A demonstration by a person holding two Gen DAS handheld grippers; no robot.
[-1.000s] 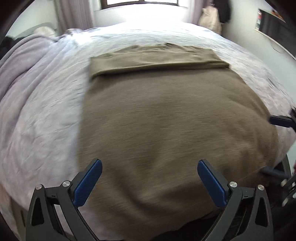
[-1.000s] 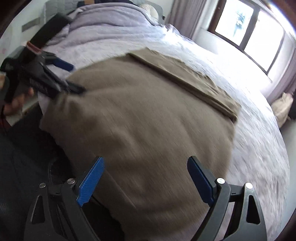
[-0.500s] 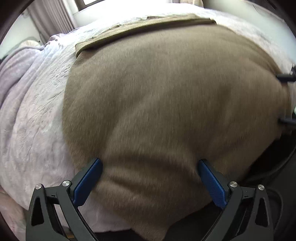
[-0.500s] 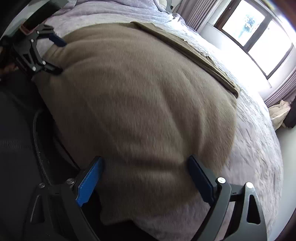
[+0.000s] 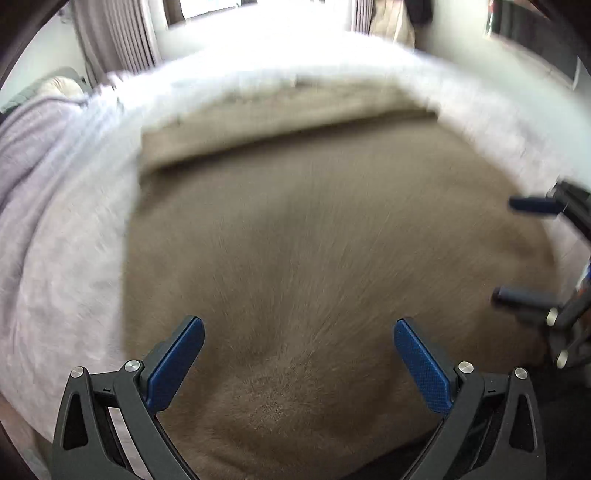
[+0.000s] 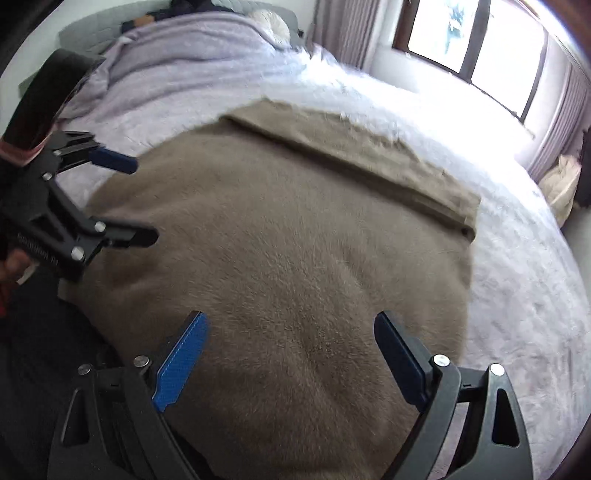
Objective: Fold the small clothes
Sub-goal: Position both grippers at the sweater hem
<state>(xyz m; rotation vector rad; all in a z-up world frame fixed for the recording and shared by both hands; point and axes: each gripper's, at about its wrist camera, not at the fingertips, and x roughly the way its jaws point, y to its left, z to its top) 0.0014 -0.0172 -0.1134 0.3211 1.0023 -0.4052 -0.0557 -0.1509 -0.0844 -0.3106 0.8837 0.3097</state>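
A tan-brown garment [image 5: 314,236] lies spread flat on the bed, its far edge folded over into a band [image 5: 280,122]. It also shows in the right wrist view [image 6: 295,240], with the band [image 6: 354,155] at its far side. My left gripper [image 5: 299,354] is open over the near left part of the garment and holds nothing. My right gripper [image 6: 291,354] is open over the near right part and holds nothing. Each gripper shows in the other's view, the right one [image 5: 532,251] at the garment's right edge and the left one [image 6: 125,199] at its left edge.
The bed has a pale lilac-white cover [image 6: 517,295]. A bunched lilac blanket [image 6: 177,66] and a pillow [image 6: 269,26] lie at its head. A window [image 6: 472,40] with curtains is beyond the bed. The near edge of the bed runs just below both grippers.
Both grippers dipped close to the garment's near edge half a second ago and have since drawn back up and away. They stayed open and the garment lies as before.
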